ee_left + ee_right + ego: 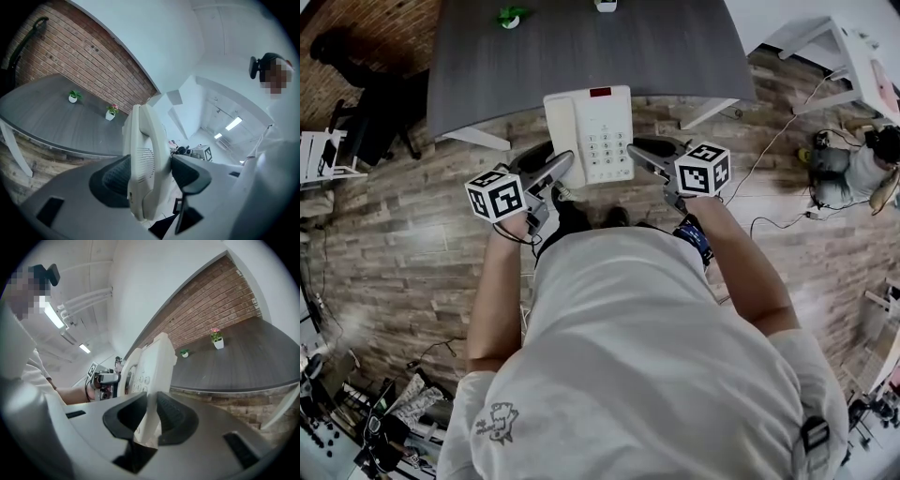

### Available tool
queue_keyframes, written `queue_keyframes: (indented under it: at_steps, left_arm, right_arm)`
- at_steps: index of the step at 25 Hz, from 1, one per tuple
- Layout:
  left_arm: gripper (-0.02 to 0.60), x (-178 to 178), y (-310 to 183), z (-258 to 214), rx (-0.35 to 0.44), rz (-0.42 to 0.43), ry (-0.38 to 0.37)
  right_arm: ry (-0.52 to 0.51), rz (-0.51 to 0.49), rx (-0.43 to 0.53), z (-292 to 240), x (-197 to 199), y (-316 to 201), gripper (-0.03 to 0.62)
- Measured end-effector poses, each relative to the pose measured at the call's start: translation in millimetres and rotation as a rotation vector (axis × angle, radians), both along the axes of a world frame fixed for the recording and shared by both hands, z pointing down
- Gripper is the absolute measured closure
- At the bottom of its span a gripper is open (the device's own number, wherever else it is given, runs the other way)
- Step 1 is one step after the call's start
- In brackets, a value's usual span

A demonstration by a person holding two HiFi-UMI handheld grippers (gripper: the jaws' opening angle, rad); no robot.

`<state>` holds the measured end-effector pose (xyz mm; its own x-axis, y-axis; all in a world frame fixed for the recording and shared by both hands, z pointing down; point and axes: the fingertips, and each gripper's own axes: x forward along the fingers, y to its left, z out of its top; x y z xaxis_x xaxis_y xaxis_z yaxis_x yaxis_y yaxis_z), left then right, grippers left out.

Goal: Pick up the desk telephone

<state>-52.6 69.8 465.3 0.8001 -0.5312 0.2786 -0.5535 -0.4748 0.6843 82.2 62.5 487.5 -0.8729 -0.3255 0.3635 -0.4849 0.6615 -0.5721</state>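
- T-shirt (647, 356): light-coloured, short sleeves, with a small dark graphic print (497, 422) by the left sleeve.
- Right wrist: a dark band (697, 240).
- Left gripper (566, 167) and right gripper (635, 156): smooth grey moulded shells.
- Each gripper carries a white cube (496, 195) with black square markers on its faces.
- Fingers (176, 420): black pads with a ribbed inner face.
- Thin black cable (517, 234) looped beneath the left gripper's cube.

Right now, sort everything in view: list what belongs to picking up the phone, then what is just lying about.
Job in hand: desk telephone, clamped by the left tool and right tool.
Lying about: grey table, green potted plant, pink-flowered potted plant.
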Motion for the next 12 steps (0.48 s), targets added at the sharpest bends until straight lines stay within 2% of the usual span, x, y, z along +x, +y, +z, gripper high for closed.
queue_keyframes:
  at_steps: [12]
  left_arm:
    - [0.299,18,17,0,0.008,-0.049,0.003]
  right_arm:
    - [-0.015,-0.022,0.000,0,18,14,0.519]
